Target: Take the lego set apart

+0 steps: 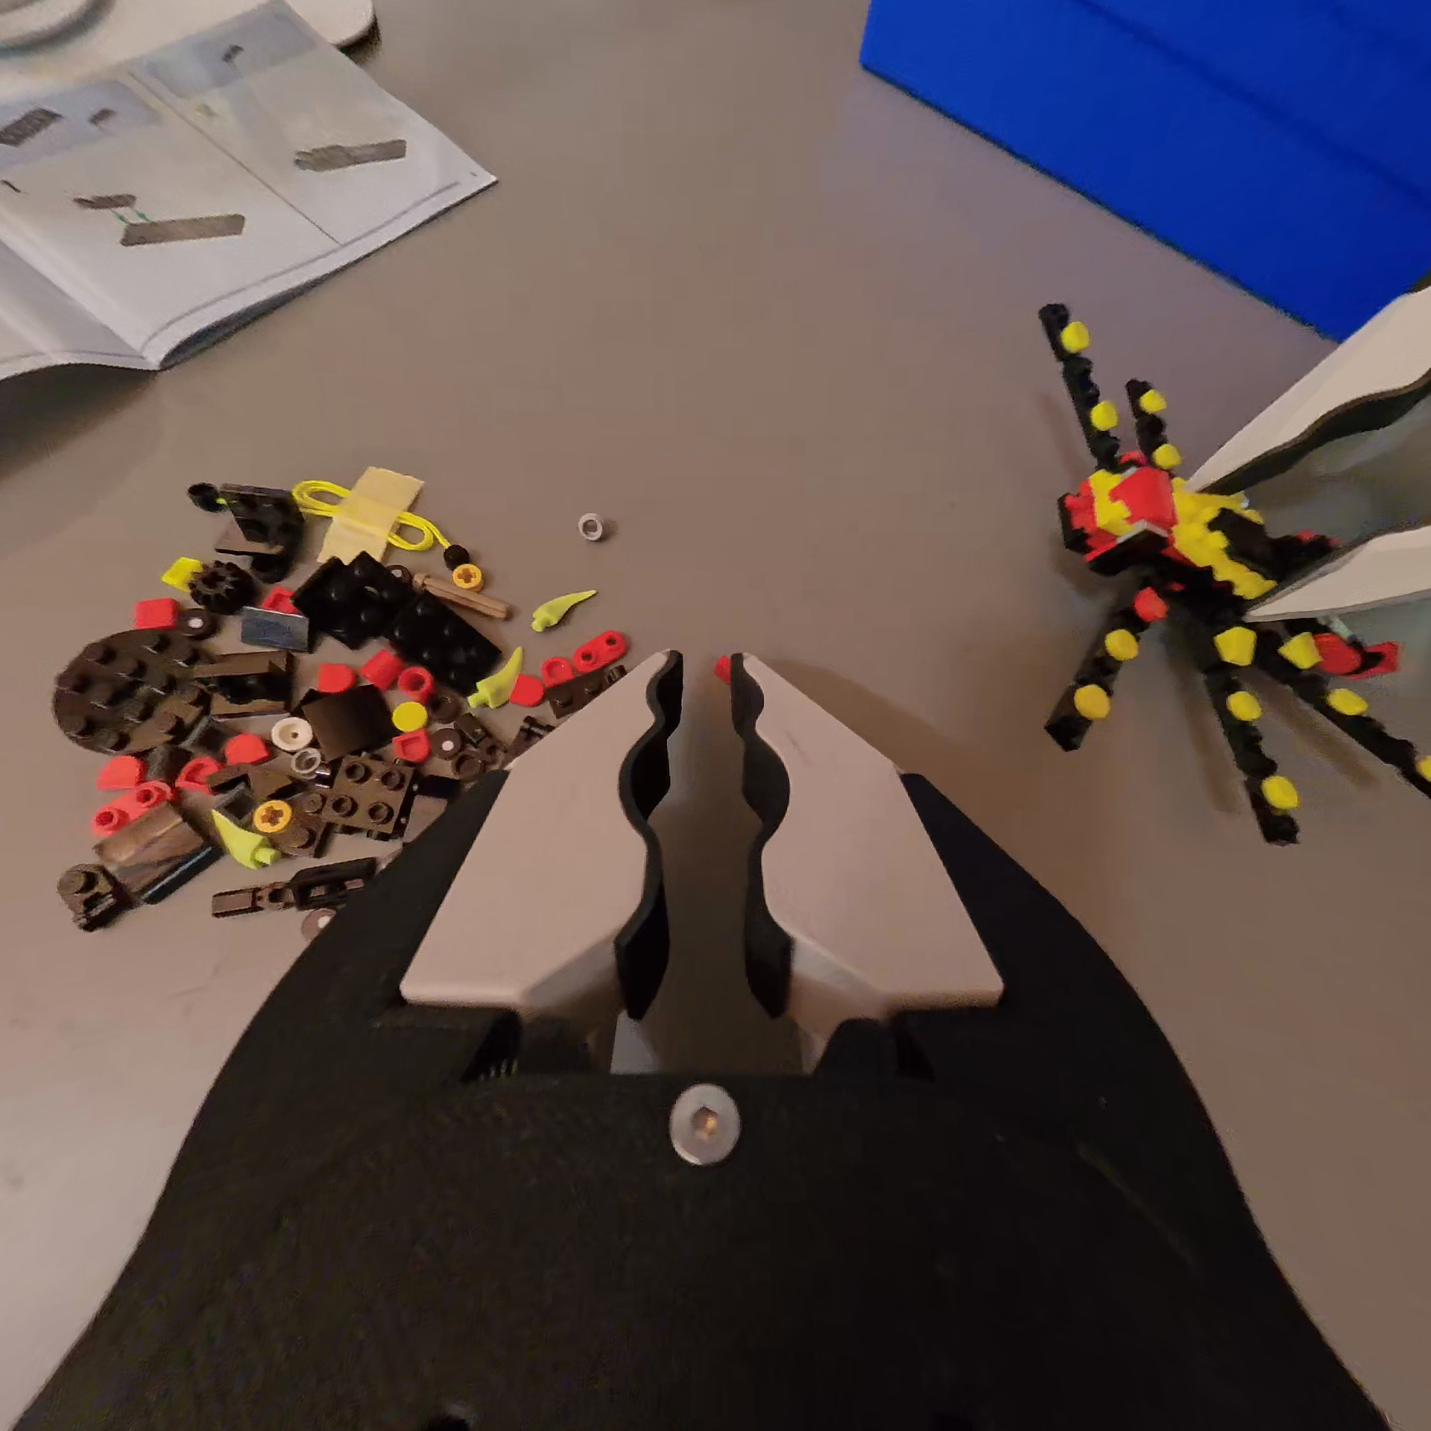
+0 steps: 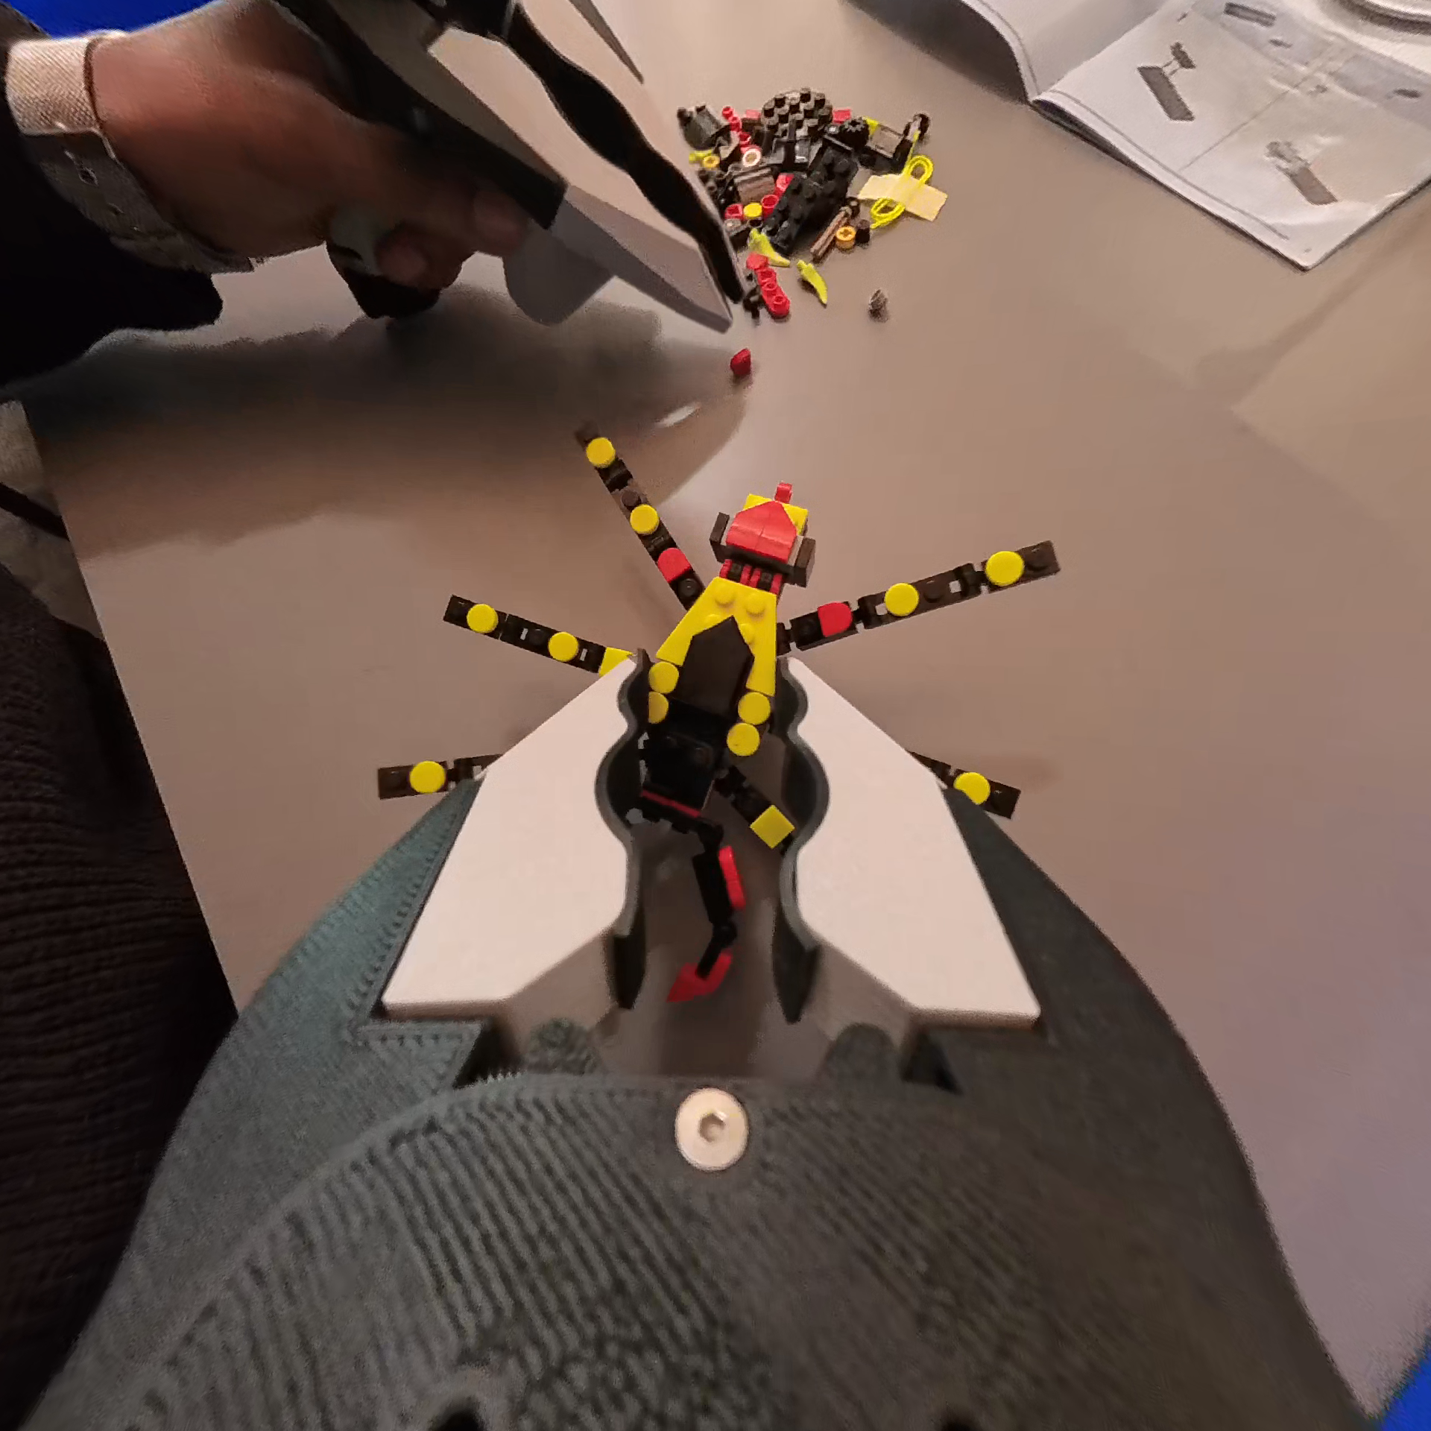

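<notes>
Lego model [image 2: 720, 697]: a black, yellow and red spider-like build, gripped by the body in the right hand-held gripper [image 2: 711, 681] above the grey worktop [image 2: 1084, 890]; its thin legs splay out past both fingers.
Worktop room: widest bare stretch lies between the model and the pile of loose pieces [image 1: 294, 697]; plenty of space there for a swing or a set-down.
Blue box [image 1: 1161, 132]: sits at the far right in the left wrist view, just behind the model; I judge a backward pull could knock a leg against its wall.
Instruction booklet [image 1: 178, 209]: open, far left, well apart from the action; low risk.
Right hand-held gripper state: clamped on the model's body, legs and tail free.
Left hand-held gripper [image 1: 706, 670]: jaws stand slightly apart with nothing between them, tips low over the worktop just beside the pile; a person's hand [image 2: 255, 155] holds it.
Pile risk: the left tips are nearly touching the nearest pieces, so a sideways sweep would likely scatter them toward the worktop's edge.
Leg risk: the jointed legs look fragile; I judge a hard tug may snap off several segments at once and fling them.
Red piece [image 2: 740, 362]: lies alone just ahead of the left tips, apart from the pile; easy to nudge away.
Small grey ring [image 1: 591, 527]: stray, near the pile, prone to rolling.
</notes>
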Tool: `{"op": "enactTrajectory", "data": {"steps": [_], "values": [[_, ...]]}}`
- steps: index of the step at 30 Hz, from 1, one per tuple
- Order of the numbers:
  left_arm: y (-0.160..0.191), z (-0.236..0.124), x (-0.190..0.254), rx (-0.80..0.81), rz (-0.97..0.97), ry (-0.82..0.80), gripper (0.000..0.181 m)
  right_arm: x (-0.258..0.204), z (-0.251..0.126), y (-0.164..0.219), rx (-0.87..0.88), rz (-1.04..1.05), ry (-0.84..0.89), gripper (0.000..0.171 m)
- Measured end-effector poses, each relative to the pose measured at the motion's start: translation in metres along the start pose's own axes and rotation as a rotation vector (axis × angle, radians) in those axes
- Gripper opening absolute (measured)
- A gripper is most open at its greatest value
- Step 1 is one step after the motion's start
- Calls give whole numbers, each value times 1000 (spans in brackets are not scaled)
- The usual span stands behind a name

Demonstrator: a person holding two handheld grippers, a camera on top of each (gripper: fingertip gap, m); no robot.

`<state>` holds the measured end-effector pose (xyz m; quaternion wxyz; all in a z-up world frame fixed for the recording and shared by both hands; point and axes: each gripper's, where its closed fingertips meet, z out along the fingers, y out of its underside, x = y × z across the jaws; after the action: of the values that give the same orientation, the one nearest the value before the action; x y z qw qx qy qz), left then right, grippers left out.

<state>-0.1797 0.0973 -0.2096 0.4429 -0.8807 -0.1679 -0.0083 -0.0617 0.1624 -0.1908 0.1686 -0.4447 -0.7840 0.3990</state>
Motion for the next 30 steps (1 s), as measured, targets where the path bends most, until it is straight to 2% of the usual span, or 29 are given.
{"op": "enactTrajectory", "data": {"steps": [8,26,30], "values": [[9,7,2,-70,119,-69,8,-2,2,2,-21,-26,13,32],[6,8,0,-61,115,-86,0,-4,3,3,-29,-31,13,32],[3,-1,-18,-53,139,-159,0,-4,2,3,-25,-33,14,32]]}}
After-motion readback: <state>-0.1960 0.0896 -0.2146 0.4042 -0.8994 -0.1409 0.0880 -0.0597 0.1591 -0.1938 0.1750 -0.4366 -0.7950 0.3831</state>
